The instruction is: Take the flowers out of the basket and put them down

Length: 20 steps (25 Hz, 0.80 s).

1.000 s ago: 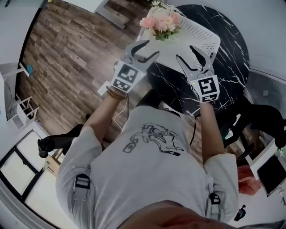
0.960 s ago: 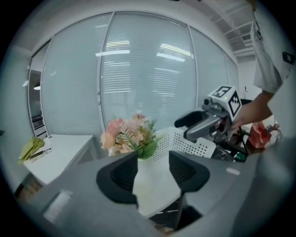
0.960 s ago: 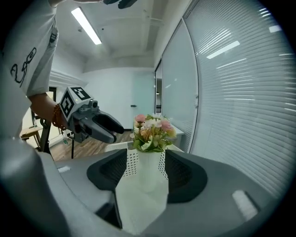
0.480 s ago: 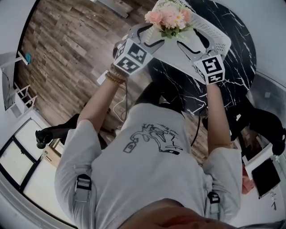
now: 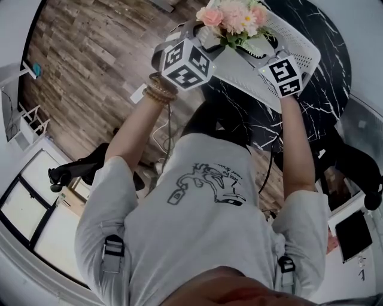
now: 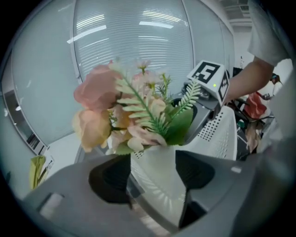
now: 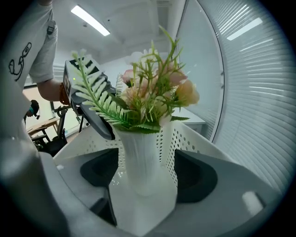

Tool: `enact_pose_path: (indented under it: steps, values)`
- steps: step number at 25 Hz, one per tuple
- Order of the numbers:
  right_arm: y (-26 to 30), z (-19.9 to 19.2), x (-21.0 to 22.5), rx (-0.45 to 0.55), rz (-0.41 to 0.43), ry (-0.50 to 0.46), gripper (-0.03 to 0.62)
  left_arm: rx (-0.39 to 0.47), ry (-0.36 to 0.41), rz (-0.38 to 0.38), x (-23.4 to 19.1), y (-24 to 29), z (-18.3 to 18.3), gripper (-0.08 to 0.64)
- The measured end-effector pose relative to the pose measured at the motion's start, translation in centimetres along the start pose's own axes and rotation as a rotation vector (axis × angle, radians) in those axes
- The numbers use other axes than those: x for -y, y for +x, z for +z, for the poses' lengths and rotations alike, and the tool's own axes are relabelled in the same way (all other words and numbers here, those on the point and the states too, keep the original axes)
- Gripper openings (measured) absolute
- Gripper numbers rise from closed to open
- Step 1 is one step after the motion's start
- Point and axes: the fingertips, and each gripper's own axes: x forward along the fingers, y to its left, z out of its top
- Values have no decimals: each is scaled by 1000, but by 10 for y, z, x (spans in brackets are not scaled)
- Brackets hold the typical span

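Underfoot, brown wood-plank floor. Round black marble table at the top of the head view, white veins across it.

- White perforated basket sits on the table, its near edge facing the person.
- Flowers: pink and peach blooms with green fern sprigs, upright in a white ribbed vase. The vase stands inside the basket, not lifted, with the basket's dotted wall just behind it.
- Left gripper: reaches in from the left side of the bunch, pointing steeply down. Its jaws have just been opening and now stand wide. The vase is between the dark pads, which flank it without squeezing.
- Right gripper: comes in from the opposite side. Its jaws have also just been opening and are now spread wide. The vase body fills the gap between the pads, and no pinch shows.
- Each gripper's marker cube shows in the other's view, just beyond the foliage.
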Motion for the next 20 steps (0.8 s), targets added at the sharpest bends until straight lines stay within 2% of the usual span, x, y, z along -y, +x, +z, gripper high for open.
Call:
enact_pose_path:
  steps: [10, 17, 20]
  values:
    - [23, -8, -2, -7, 41, -25, 374, -45, 84, 7, -3, 19, -5, 313]
    - [26, -7, -8, 14, 65, -52, 321, -87, 160, 8, -1, 25, -8, 303]
    - [26, -2, -11, 28, 68, -60, 299, -97, 185, 11, 0, 25, -8, 269]
